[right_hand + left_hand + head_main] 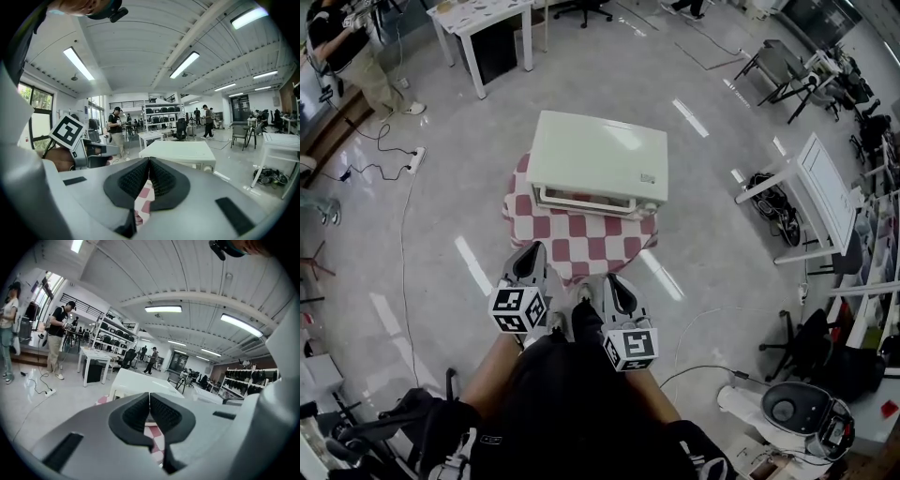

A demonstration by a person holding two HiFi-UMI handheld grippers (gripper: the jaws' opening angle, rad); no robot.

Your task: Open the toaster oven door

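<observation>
A: Where's the toaster oven [598, 155]?
B: On the checkered table [581, 246], well ahead of both grippers. The left gripper [528, 258] and right gripper [617, 289] are pinched together, empty.
A: Take hold where?
B: The front handle [581, 200], which looks like a rigid bar (small from here). The box is probably light and may slide.

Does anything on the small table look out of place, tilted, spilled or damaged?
Nothing stands out. The toaster oven sits flat on the checkered cloth, its door is shut, and no spill or damage shows on either.
</observation>
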